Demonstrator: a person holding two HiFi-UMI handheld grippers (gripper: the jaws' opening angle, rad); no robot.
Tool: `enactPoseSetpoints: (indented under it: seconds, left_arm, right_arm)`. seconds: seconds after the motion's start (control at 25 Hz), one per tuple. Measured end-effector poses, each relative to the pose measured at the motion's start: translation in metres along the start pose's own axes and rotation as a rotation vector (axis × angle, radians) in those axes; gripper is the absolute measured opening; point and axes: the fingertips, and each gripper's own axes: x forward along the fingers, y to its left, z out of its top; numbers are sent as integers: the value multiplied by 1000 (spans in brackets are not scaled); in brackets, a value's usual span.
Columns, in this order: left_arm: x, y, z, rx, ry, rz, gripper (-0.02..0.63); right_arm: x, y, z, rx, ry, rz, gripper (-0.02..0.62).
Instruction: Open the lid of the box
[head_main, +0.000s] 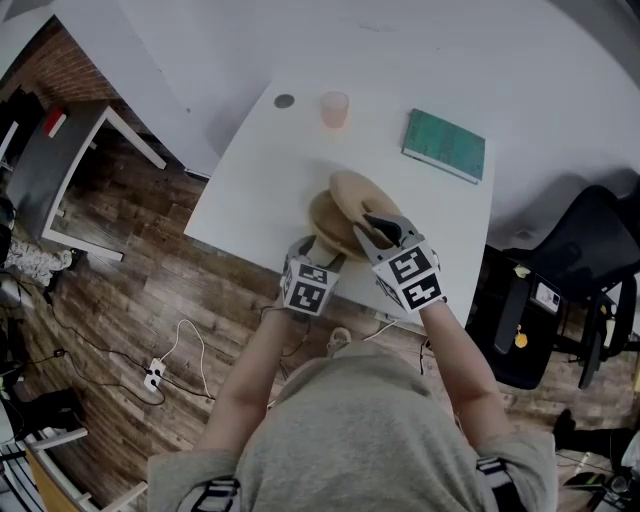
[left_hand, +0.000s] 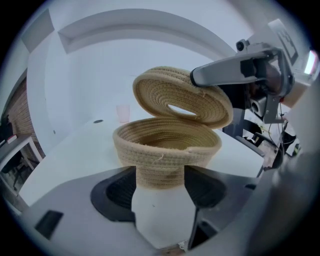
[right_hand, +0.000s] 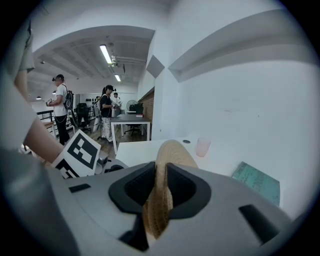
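A woven rope box (head_main: 322, 218) stands near the front edge of the white table (head_main: 260, 170). My left gripper (head_main: 322, 252) is shut on its near wall, which sits pinched between the pads (left_hand: 160, 177). The bowl (left_hand: 167, 145) is open at the top and looks empty. Its round woven lid (head_main: 358, 196) hangs tilted above the bowl, clear of the rim on the near side. My right gripper (head_main: 380, 232) is shut on the lid's edge; in the right gripper view the lid (right_hand: 172, 152) stands edge-on between the jaws (right_hand: 160, 187). In the left gripper view the lid (left_hand: 182, 97) hovers under the right gripper (left_hand: 212, 75).
A pink cup (head_main: 335, 108) and a small dark disc (head_main: 284, 101) sit at the table's far side. A green book (head_main: 444, 144) lies at the far right. A black chair (head_main: 580, 260) stands right of the table. People stand far off in the room (right_hand: 107, 107).
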Motion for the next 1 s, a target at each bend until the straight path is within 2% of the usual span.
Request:
enactPoseSetpoints:
  seconds: [0.32,0.68,1.0]
  left_arm:
    - [-13,-2,2,-7,-23,34,274]
    - [-42,-3,6,-24,-88,98,168]
    - [-90,-14,8,-101,-153,127,74]
  right_arm:
    - [-21,-17,-1,95,-56,-73,77]
    - [-62,-26,-2,222,-131,-162,77]
    - [-102,-7,-7,302,-185,-220,77]
